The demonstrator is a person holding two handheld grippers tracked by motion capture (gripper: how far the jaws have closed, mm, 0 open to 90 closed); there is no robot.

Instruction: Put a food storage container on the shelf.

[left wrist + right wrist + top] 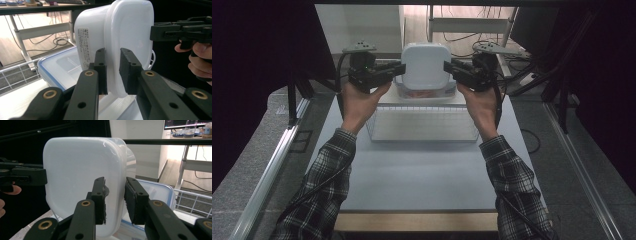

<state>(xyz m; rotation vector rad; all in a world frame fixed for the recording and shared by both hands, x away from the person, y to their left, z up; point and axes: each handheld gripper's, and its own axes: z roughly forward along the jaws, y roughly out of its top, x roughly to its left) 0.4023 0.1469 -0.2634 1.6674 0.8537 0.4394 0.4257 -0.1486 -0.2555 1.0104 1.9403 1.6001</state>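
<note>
While both hands hold it up on its side, the white lidded plastic container [425, 65] sits between the two tools, above a clear blue-rimmed storage box [422, 93] and a wire basket [424, 125] on the tabletop [422, 175]. The left hand-held gripper [399, 69] has its jaws nearly closed around the container's lid rim on one side, a jaw on each face of the rim; the right hand-held gripper [448, 67] straddles the opposite rim the same way. A printed label [84, 47] runs down the container's wall.
</note>
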